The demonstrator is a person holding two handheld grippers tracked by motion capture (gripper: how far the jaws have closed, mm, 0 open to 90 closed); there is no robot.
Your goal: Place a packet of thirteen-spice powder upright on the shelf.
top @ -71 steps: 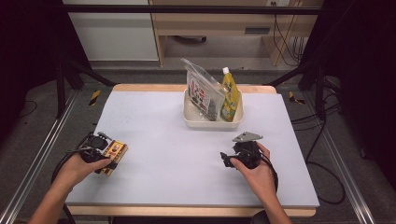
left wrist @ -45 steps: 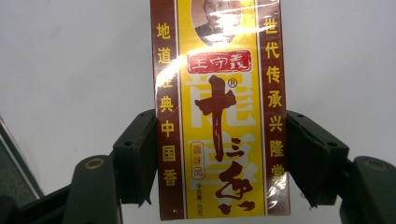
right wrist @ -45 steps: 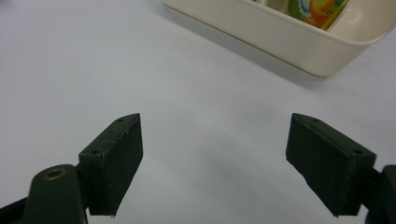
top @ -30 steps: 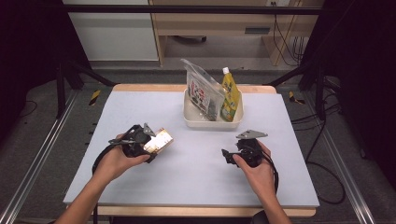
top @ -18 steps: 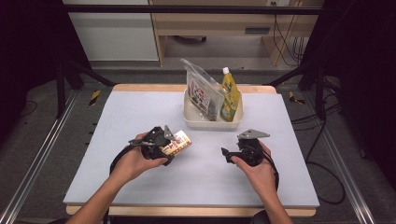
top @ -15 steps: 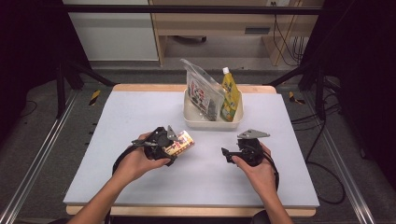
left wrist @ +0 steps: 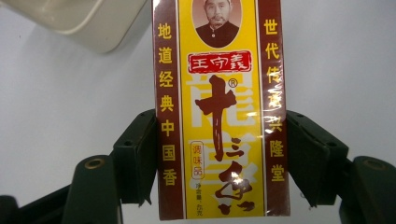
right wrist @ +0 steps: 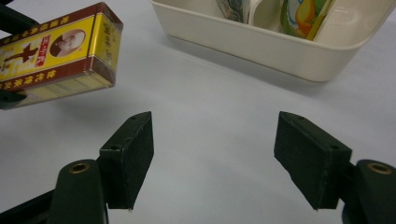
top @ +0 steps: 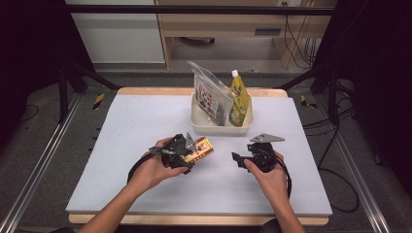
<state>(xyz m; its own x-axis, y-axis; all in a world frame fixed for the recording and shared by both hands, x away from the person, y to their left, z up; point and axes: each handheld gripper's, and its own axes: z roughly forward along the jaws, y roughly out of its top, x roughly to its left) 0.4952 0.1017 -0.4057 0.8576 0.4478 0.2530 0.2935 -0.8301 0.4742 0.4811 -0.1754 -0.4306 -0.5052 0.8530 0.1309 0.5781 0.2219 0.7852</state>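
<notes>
So there's a big pale table top (top: 121, 145) and the one thing standing on it as a marker is a cream tub (top: 221, 127), sitting near the far edge, a bit right of the middle. Everything to the left of the tub is bare surface right out to the table's left edge, and there's also a wide open strip between the tub and the near edge where the person's hands are working. To the right of the tub there's less bare space before the edge.

Inside the tub, a clear plastic bag (top: 211, 94) with printed stuff in it leans up on the left side, and a yellow pouch (top: 239, 97) with a white cap stands on the right, both poking well above the rim.

The left gripper (top: 187, 151) sits just in front of the tub's left corner, and it's clamped on a yellow and dark red box (left wrist: 219, 116), jaws pressing its two long sides. The box (top: 200, 149) is held flat, off the table going by its shadow in the right gripper view, with its free end pointing toward the tub, close but not touching it.

The right gripper (top: 237, 158) is in front of the tub's right half, well clear of its wall. Its jaws are apart with only bare table between them, and they've just been closing a bit. The box is near them, off to one side, with a gap in between.
</notes>
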